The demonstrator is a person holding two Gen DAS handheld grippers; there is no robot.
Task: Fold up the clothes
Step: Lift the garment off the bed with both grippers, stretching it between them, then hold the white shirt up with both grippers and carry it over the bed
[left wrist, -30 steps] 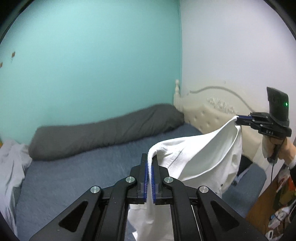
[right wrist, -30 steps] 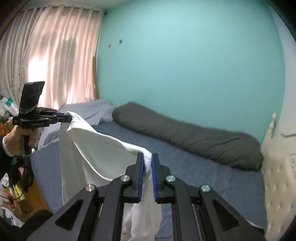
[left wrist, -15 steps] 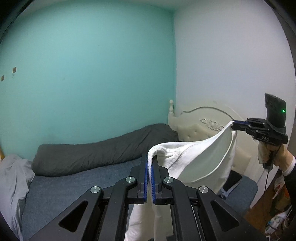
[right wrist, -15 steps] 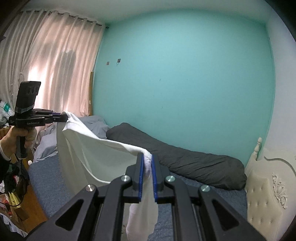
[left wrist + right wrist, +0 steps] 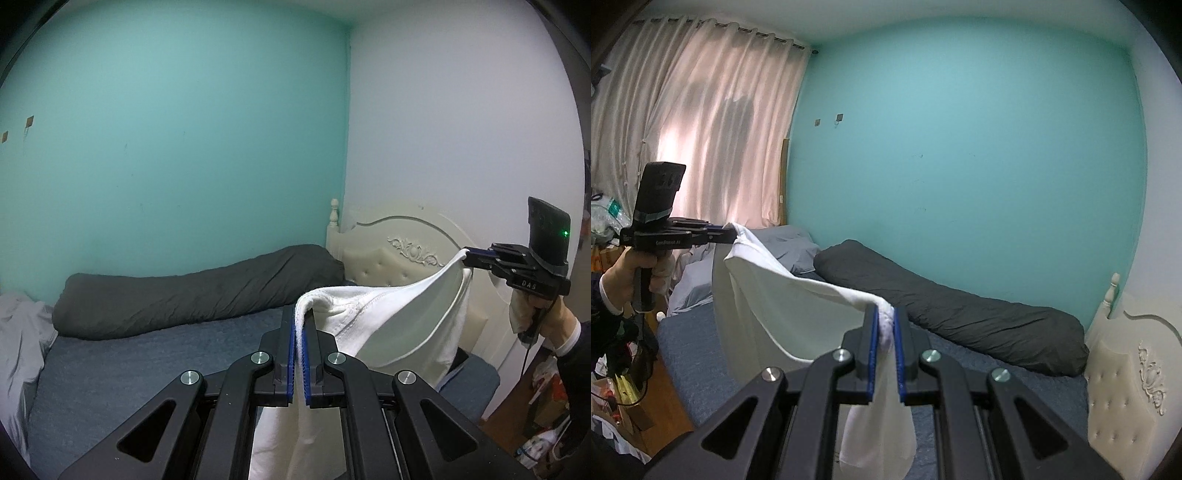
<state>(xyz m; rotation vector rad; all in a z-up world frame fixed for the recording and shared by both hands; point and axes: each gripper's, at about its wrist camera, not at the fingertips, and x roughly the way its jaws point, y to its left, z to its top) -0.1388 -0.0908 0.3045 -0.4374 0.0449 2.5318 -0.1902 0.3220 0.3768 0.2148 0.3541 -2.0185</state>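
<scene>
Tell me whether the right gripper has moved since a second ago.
Yes. In the left wrist view the right gripper, shut on the white garment, has risen against the cream headboard.

Open air above blue mattress (image 5: pixel 129 354); grey bolster (image 5: pixel 199 288) along teal wall, headboard (image 5: pixel 399 254) blocks right end.
</scene>
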